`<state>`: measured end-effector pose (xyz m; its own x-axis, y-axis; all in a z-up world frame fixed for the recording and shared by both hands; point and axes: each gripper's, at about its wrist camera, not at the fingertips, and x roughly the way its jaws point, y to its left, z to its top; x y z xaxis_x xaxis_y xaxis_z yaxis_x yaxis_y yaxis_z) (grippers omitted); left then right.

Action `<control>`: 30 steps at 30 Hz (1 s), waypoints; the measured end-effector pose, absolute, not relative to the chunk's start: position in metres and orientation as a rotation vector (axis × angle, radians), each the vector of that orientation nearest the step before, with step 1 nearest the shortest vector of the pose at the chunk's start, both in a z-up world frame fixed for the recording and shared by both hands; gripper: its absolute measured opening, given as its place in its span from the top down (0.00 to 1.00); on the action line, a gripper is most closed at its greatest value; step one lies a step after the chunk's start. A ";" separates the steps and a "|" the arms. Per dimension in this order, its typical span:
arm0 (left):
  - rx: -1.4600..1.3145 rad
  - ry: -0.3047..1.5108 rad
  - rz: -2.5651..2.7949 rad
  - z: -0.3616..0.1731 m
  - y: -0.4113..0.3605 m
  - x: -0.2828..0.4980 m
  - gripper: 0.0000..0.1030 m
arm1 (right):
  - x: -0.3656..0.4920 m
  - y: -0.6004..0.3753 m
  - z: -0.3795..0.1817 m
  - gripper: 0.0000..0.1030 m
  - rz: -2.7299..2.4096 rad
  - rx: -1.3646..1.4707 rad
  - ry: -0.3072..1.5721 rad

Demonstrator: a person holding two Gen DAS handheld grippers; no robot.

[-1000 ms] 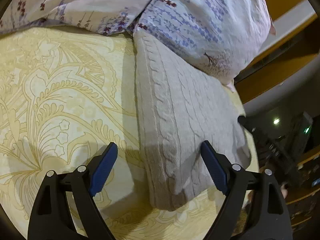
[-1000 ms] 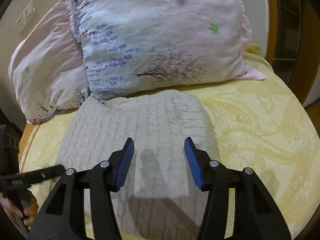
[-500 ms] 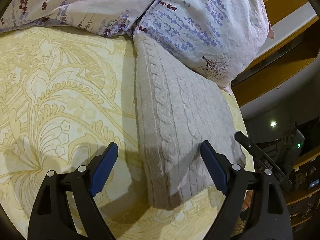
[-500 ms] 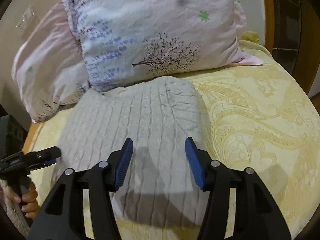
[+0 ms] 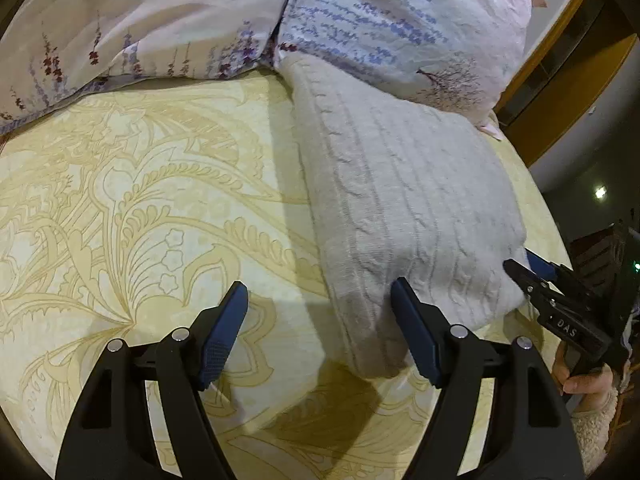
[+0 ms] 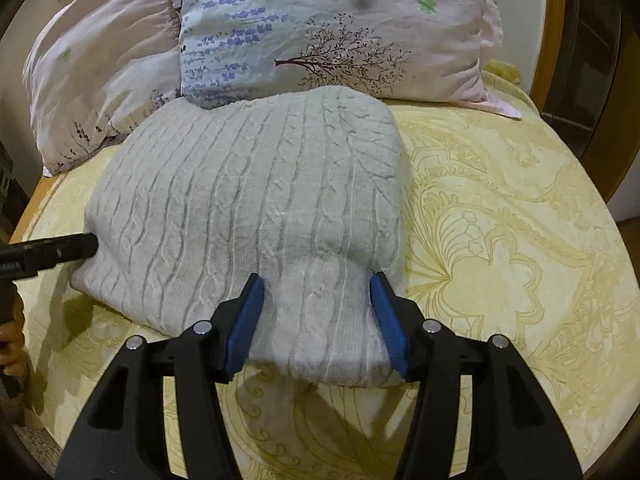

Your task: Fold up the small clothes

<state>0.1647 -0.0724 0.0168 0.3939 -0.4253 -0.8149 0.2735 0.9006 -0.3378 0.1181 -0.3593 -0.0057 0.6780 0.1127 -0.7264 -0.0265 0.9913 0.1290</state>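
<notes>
The bed (image 6: 500,240) with its yellow patterned cover carries two pillows (image 6: 320,28) at the head, and the folded grey cable-knit sweater (image 6: 248,200) lies just below them, touching one. It looks thick, soft and floppy, so I judge its near corners the best hold. The right gripper (image 6: 316,312) is opening, straddling the near edge; the left gripper (image 5: 320,328) is closing astride its other corner.

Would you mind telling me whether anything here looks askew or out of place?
Slightly: the folded grey knit sweater sits right at the bedspread's edge, its far end tucked under the floral pillow. Nothing looks spilled or damaged.
</notes>
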 end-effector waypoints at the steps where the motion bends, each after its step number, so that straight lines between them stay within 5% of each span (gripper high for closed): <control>1: -0.181 1.075 -0.466 0.020 -0.070 0.166 0.27 | 0.118 -0.364 -0.002 0.42 0.094 0.143 0.815; 5: -0.293 1.043 -0.514 0.038 -0.056 0.177 0.20 | 0.118 -0.402 0.022 0.25 0.134 0.358 0.728; 14: -0.484 1.141 -0.570 0.038 -0.059 0.227 0.15 | 0.175 -0.454 0.022 0.19 0.246 0.704 0.842; 24: -0.526 1.193 -0.604 0.019 -0.075 0.259 0.19 | 0.216 -0.453 -0.011 0.21 0.344 0.781 0.985; 30: -0.553 1.196 -0.635 0.008 -0.087 0.262 0.27 | 0.224 -0.441 -0.022 0.41 0.473 0.822 1.014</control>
<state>0.2624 -0.0870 0.0075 0.2353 -0.7071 -0.6668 0.1556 0.7046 -0.6923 0.2245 -0.4412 -0.0218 0.4684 0.6892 -0.5528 0.0186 0.6178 0.7861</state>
